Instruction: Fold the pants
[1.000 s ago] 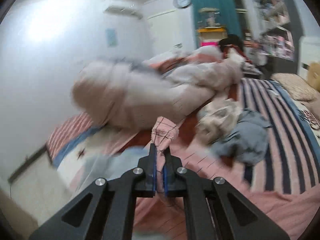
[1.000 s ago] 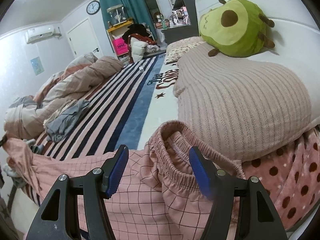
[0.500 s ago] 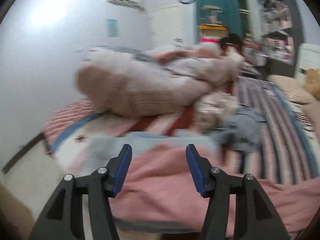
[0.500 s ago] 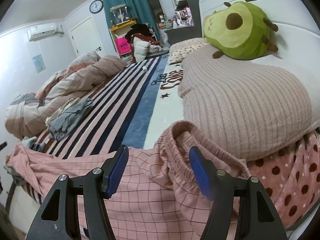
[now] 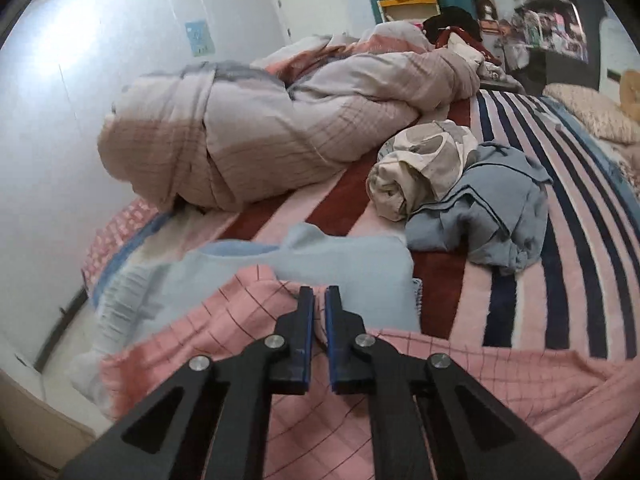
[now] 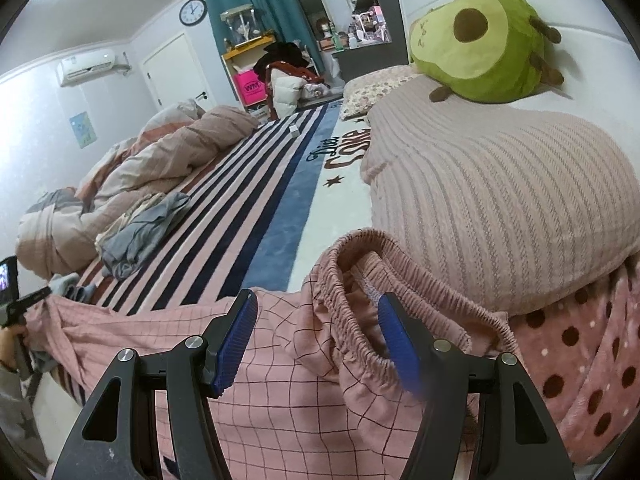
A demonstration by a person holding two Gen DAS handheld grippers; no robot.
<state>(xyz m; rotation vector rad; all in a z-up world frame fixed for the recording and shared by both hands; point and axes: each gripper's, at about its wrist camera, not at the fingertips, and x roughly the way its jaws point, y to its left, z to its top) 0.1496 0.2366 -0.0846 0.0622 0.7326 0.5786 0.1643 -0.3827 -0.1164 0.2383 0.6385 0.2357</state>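
The pink checked pants [image 6: 280,364] lie stretched along the near edge of the striped bed. Their elastic waistband [image 6: 360,280] stands open beside the ribbed pillow. My right gripper [image 6: 316,316] is open and hovers just above the waist end, touching nothing. In the left wrist view the pants' leg end [image 5: 224,328] lies over a light blue cloth. My left gripper [image 5: 319,300] is shut on a fold of the pants leg. The left gripper also shows in the right wrist view [image 6: 24,304], at the far left end of the pants.
A rolled duvet [image 5: 248,136], a patterned bundle [image 5: 420,164] and a grey-blue garment [image 5: 488,212] lie on the striped blanket [image 6: 248,208]. A ribbed pillow [image 6: 500,208] with an avocado plush [image 6: 480,44] sits right of the waistband. The bed edge and wall are at left.
My left gripper, shut on the pants leg a second ago, opened half a second ago, moved down and is now shut on the leg again. The right gripper stayed open and barely moved.
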